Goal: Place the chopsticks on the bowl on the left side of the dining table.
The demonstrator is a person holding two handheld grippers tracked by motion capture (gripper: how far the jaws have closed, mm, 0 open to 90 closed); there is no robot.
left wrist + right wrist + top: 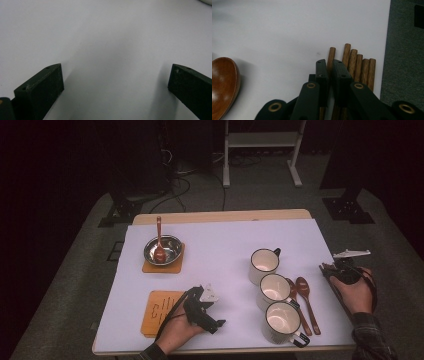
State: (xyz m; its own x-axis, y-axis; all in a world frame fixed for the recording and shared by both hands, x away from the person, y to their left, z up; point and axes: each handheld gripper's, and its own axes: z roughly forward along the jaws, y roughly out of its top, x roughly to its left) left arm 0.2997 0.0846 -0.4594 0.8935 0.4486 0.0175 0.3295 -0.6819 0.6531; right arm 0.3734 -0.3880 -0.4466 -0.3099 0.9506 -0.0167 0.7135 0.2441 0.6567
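Several wooden chopsticks (358,67) lie side by side at the right edge of the white table cover (220,240). In the right gripper view my right gripper (329,63) is shut on the leftmost chopstick (332,53), whose tip sticks out past the jaws. In the high view the right gripper (330,269) sits at the table's right edge under a hand. My left gripper (216,322) rests near the front edge. Its jaws stand wide open over bare white cover (110,50), with nothing between them.
Three white mugs (274,287) stand in a diagonal row at right of centre, with two wooden spoons (305,295) beside them. A steel bowl (162,249) holding a spoon sits on a wooden coaster at back left. A slotted wooden board (156,312) lies by the left hand.
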